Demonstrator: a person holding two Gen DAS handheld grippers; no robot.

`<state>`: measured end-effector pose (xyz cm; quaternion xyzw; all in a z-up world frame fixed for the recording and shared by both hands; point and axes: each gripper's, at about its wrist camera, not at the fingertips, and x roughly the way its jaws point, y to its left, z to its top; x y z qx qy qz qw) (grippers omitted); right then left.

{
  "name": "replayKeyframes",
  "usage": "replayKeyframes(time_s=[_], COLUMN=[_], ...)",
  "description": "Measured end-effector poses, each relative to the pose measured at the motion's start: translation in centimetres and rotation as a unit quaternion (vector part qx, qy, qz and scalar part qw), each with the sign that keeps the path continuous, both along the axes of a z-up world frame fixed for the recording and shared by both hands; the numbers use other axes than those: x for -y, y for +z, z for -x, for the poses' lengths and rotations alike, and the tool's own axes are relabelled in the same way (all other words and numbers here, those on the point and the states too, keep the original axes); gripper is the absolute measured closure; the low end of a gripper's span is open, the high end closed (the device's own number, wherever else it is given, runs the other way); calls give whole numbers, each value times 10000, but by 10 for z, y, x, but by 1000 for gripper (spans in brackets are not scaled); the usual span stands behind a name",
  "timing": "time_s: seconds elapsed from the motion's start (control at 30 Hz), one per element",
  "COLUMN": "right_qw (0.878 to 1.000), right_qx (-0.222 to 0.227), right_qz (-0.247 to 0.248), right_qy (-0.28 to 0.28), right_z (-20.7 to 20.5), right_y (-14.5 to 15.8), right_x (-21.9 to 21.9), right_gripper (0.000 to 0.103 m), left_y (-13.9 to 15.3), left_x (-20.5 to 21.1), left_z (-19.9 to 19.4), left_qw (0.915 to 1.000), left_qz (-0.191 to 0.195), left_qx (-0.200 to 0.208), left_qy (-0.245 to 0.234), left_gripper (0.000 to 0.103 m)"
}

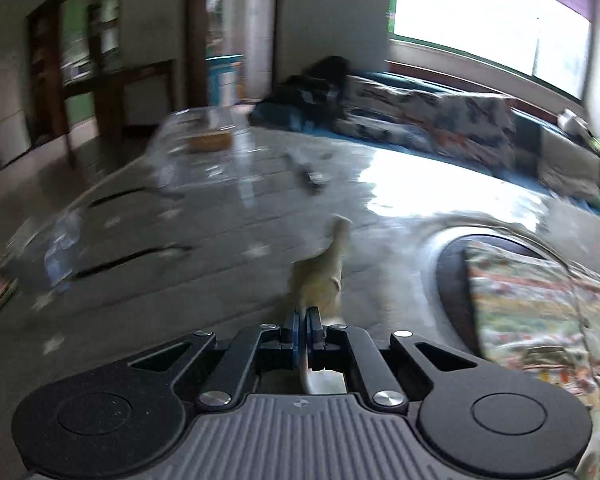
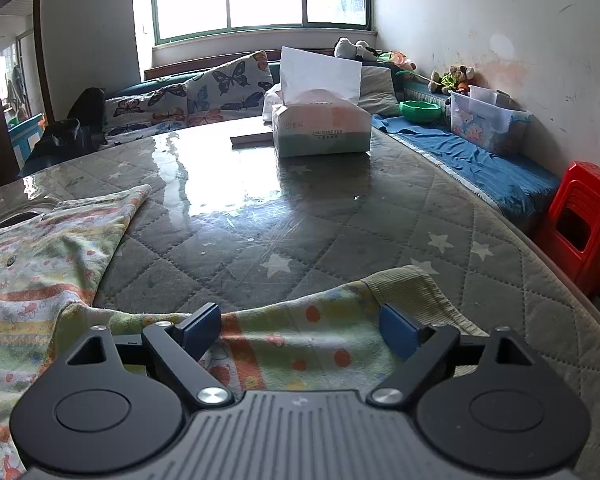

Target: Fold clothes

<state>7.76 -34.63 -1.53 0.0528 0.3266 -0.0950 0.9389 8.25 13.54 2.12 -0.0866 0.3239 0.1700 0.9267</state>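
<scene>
Left gripper (image 1: 303, 312) pinched tight on a pale cuff (image 1: 324, 276) of the printed garment (image 2: 40, 264), right gripper (image 2: 300, 328) spread wide over its ribbed sleeve end (image 2: 412, 292) gripping nothing, quilted table (image 2: 340, 216) bare ahead up to tissue box (image 2: 320, 132).

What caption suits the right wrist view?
Open right gripper over a patterned garment's sleeve on the quilted table.

We see a pastel garment (image 2: 40, 276) with orange, yellow and green stripes and small red prints, its cuff (image 2: 412, 292) plain pale green. The table cover (image 2: 340, 232) is grey-green, quilted, with pale stars. The butterfly cushion (image 2: 228, 84) is white; the stool (image 2: 580, 220) red; the cloth (image 2: 472, 160) blue.
</scene>
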Motion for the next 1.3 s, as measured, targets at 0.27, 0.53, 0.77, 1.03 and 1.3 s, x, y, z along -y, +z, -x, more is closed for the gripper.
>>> replayKeyframes(time_s=[0.27,0.53,0.77,1.03,1.3], right_qw=[10000,10000,9998,9996,9991], right_qx=[-13,-55,8,-154,-168], right_qz=[9,12,-164,114,206], right_qy=[23,82,73,224,344], right_z=[-1,-4,2,0,11], right_y=[-1,-1,6,0,4], right_x=[0,-1,4,0,-1], right_gripper=[13,9,9,8,8], left_y=[-21,-8,5,-7,-21], left_x=[-37,-30,-11,59,66], left_z=[32,31,27,0,0], left_qw=[9976,9960,9994,9918,9907], left_qz=[102,-342,-123,10,-181], left_qx=[-273,-250,-173,-317,-463], left_qy=[623,791,289,-1240,-1266], left_gripper=[96,84,85,83,76])
